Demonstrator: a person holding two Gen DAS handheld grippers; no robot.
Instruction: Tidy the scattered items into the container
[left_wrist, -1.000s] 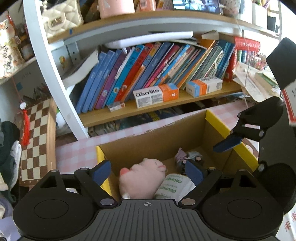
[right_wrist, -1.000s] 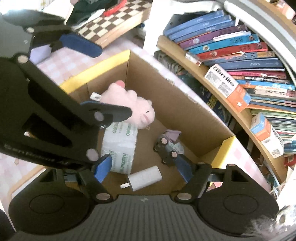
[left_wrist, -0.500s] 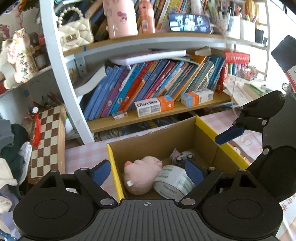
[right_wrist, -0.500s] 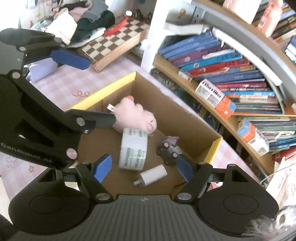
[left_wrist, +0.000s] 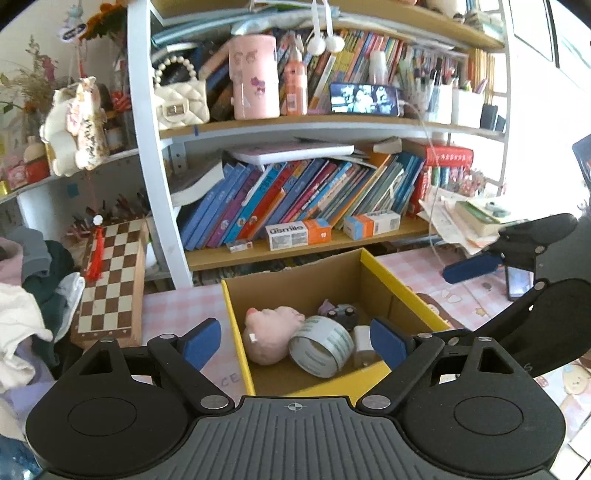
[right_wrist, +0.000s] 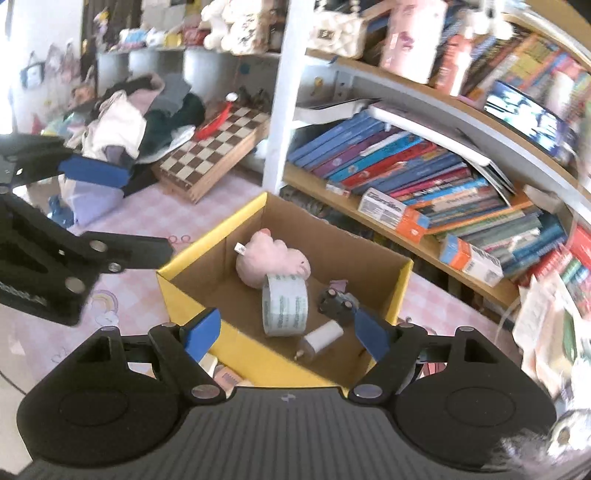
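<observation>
Below right gripper (right_wrist: 286, 334), near-left of its tips: small beige/pink bits (right_wrist: 218, 371) on table just outside yellow-rimmed cardboard box (right_wrist: 258, 354) | right gripper nearer, jaws wide, empty | left gripper (left_wrist: 295, 341) wide, empty | box holds pink plush toy (right_wrist: 269, 264), tape roll (right_wrist: 284, 304), white charger (right_wrist: 321, 338), toy car (right_wrist: 338, 301).

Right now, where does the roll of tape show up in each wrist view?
Left wrist view: the roll of tape lies low and centre, inside the cardboard box, leaning against the pink plush toy.
Right wrist view: the roll of tape stands on edge at the middle of the picture, just below the plush.
Shared landmark: the chessboard, left of the box.
</observation>
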